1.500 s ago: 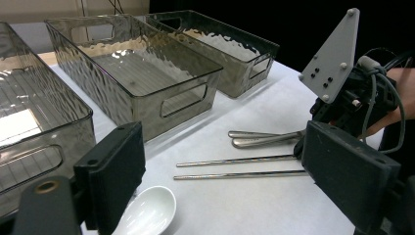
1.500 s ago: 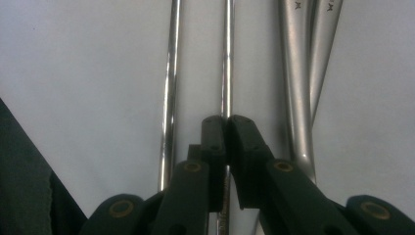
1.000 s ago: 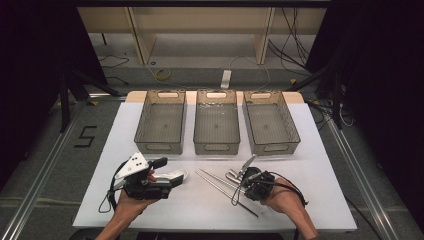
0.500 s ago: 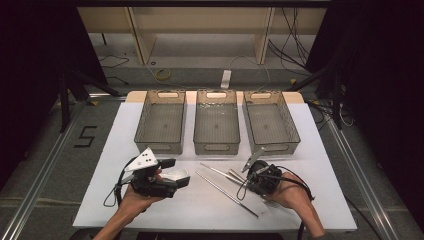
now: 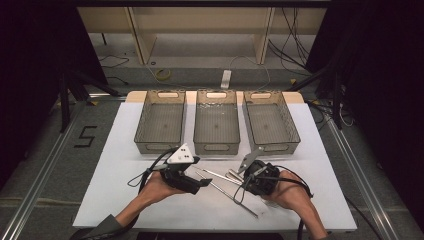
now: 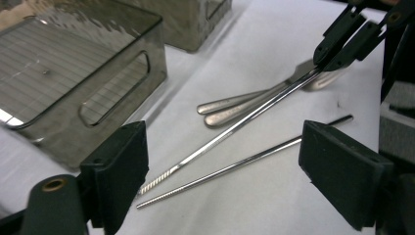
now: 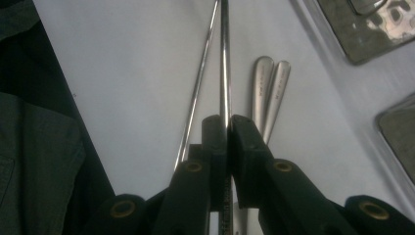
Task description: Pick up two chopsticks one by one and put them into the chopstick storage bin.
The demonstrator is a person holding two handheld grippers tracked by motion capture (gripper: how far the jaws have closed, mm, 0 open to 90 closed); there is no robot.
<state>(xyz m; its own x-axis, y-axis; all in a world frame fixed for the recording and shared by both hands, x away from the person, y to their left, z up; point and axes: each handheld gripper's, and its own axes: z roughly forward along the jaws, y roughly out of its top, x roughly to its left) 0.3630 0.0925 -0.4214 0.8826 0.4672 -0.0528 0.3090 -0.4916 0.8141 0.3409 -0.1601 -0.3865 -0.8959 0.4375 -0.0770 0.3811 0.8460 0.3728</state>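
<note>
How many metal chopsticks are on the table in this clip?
2. One chopstick is clamped in the right claw, its far end raised; the other chopstick lies flat on the white table beside it.

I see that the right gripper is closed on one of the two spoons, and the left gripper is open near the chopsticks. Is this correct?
Not quite. The right gripper is closed on a metal chopstick, not on a spoon; the right gripper view shows the thin rod pinched between its jaws, while the two spoons lie untouched beside it. The rest holds: the left gripper is open near the chopsticks.
</note>
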